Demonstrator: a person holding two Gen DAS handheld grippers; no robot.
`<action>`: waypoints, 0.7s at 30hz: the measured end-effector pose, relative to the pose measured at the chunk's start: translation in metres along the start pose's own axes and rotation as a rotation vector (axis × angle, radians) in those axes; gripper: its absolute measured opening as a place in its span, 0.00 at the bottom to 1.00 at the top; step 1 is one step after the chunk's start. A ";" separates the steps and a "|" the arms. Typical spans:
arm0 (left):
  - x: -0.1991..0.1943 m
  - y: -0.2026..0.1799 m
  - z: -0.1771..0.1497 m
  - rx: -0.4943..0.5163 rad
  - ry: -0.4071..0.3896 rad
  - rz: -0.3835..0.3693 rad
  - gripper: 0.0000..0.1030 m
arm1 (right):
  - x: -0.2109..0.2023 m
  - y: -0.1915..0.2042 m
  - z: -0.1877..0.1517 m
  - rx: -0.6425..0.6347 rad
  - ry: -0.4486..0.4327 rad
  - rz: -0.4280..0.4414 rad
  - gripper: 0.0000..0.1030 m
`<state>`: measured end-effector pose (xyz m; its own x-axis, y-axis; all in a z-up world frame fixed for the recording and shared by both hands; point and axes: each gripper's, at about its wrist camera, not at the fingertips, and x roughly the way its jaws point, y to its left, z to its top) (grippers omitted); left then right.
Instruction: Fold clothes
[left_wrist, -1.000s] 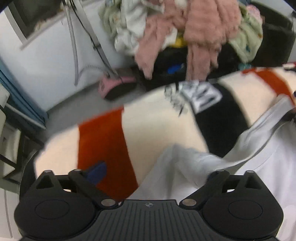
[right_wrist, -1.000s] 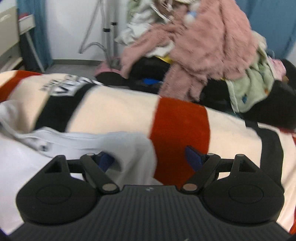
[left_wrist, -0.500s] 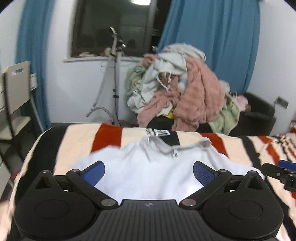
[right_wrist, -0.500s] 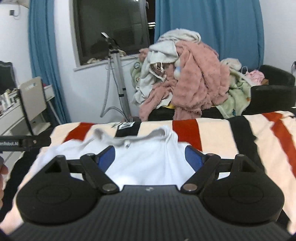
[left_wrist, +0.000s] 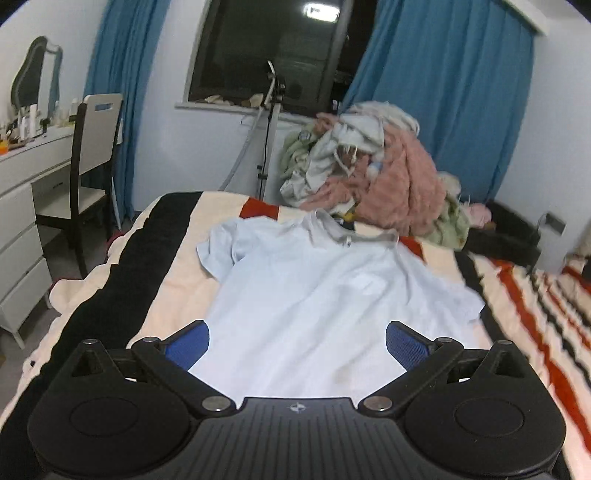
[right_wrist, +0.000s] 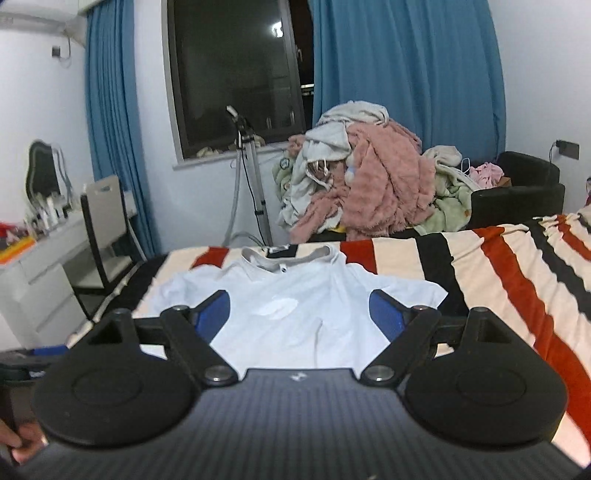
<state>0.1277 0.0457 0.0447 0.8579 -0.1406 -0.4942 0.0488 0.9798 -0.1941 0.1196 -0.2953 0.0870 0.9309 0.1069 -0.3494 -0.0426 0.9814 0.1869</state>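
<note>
- Bed with a cream, red and black striped blanket (left_wrist: 155, 266): extends ahead of and below both tools and carries the garment.
- Heap of mixed clothes, with a pink fleece piece on top (right_wrist: 373, 184): sits beyond the far edge of the bed, well ahead of both tools. Judged as stock awaiting folding; its pieces lie crumpled.
- Pale blue short-sleeved polo shirt with a grey collar (left_wrist: 317, 295): lies spread flat on the blanket directly ahead of both tools, collar at the far end, hem nearest the tools. Both sleeves are extended outward; the one ahead-left of the left tool is slightly rumpled. No fold is visible in the body.
- Progress: the shirt is laid out open, not folded. Sleeves and body remain to be folded, and the heap remains.
- Left tool (left_wrist: 297, 341): jaws spread wide, holding nothing; it hovers over the hem end of the shirt.
- Right tool (right_wrist: 300, 312): jaws spread wide, holding nothing; it is positioned above the shirt's near half.
</note>
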 end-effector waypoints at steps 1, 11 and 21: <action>-0.001 0.002 -0.002 -0.001 -0.004 0.002 1.00 | -0.006 0.001 -0.001 0.006 -0.007 0.004 0.81; 0.059 0.044 -0.031 -0.321 0.033 -0.003 0.91 | 0.037 -0.008 -0.084 0.053 -0.016 0.012 0.81; 0.155 0.144 -0.025 -0.673 -0.021 0.029 0.54 | 0.101 -0.021 -0.119 0.100 0.031 0.043 0.81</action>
<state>0.2547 0.1611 -0.0808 0.8641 -0.1059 -0.4920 -0.2981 0.6800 -0.6699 0.1714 -0.2867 -0.0614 0.9172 0.1549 -0.3670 -0.0444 0.9553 0.2924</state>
